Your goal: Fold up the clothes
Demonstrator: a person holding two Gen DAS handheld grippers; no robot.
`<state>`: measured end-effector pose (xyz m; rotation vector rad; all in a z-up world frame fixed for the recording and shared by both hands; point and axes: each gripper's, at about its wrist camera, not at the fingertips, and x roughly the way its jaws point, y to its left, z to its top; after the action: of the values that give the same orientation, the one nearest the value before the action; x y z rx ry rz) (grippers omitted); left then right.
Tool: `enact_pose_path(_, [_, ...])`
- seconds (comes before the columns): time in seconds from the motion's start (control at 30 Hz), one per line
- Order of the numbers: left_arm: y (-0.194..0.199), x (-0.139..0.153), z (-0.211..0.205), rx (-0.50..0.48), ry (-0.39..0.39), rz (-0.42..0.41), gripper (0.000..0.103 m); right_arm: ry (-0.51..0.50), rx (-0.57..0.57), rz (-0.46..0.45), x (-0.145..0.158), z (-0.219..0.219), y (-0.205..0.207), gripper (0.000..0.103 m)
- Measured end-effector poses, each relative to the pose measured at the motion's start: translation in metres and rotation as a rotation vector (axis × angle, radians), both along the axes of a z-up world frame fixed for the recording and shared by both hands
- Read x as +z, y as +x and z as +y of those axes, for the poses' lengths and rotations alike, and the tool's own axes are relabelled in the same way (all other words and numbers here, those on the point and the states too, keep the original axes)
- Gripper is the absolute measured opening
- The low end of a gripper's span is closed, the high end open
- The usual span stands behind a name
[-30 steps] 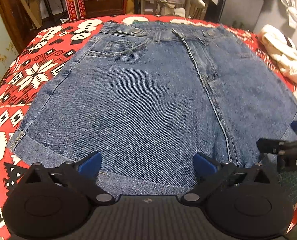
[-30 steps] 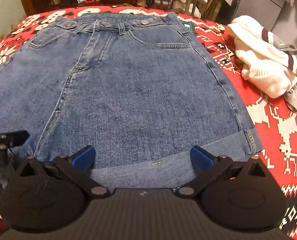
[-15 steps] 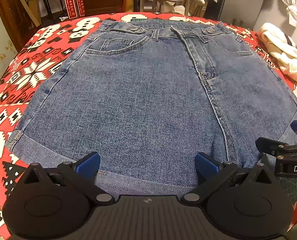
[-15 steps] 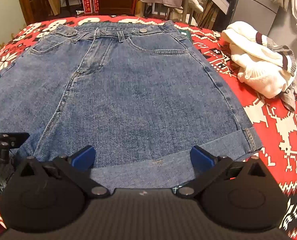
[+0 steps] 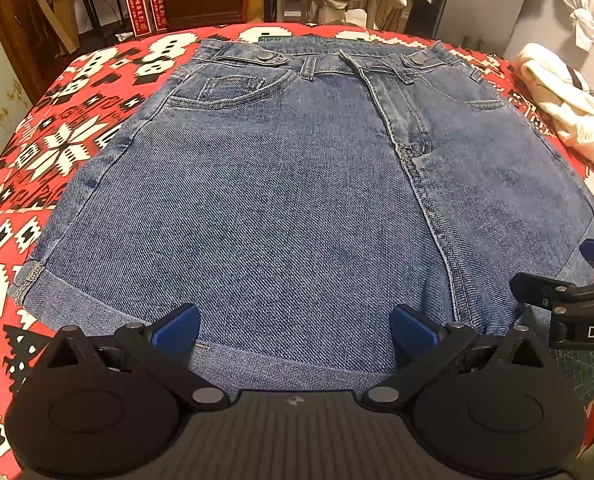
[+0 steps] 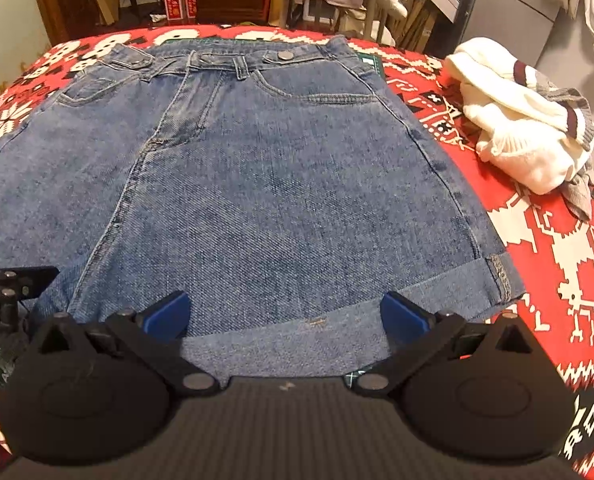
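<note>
Left wrist view: white letters "DA", cut off at the frame edge, on the right gripper (image 5: 585,280).
Right wrist view: "AI", start cut off, on the left gripper (image 6: 1,276).
Red boxes (image 6: 179,0) by the dresser carry print too small to read.

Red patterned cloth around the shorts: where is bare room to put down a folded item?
Free: the red patterned cloth left of the denim shorts, and the strip between their right cuff and the white sweater. Crowded: the far right by the sweater, and the near edge where the open left claw and right claw hover.
</note>
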<state>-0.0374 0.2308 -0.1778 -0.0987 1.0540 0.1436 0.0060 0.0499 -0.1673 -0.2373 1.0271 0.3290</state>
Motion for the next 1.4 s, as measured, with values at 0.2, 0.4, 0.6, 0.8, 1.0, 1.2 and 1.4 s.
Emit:
enact_pose_path(0.2, [0.001, 0.000, 0.000, -0.001, 0.001, 0.004, 0.103, -0.007, 0.014, 0.025, 0.001, 0.001, 0.006, 0.103])
enact_pose_path(0.4, [-0.001, 0.000, 0.000, -0.005, 0.001, -0.007, 0.103, 0.013, 0.048, -0.032, -0.001, -0.004, -0.003, 0.103])
enact_pose_path(0.6, [0.001, 0.002, -0.001, -0.013, 0.000, 0.012, 0.103, -0.004, 0.059, 0.007, 0.002, -0.002, 0.003, 0.103])
enact_pose_path(0.8, [-0.006, 0.027, 0.015, 0.030, -0.061, -0.104, 0.101, 0.030, 0.083, -0.051, 0.022, -0.002, 0.001, 0.103])
enact_pose_path(1.0, [0.015, 0.038, 0.036, 0.103, -0.057, -0.204, 0.101, 0.152, 0.040, -0.145, 0.048, -0.009, 0.017, 0.103])
enact_pose_path(1.2, [0.045, 0.021, 0.055, 0.169, -0.069, -0.182, 0.095, 0.209, -0.025, -0.089, 0.029, -0.005, 0.058, 0.103])
enact_pose_path(1.4, [0.047, 0.020, 0.061, 0.167, -0.121, -0.204, 0.095, 0.183, -0.009, -0.101, 0.012, 0.009, 0.080, 0.103])
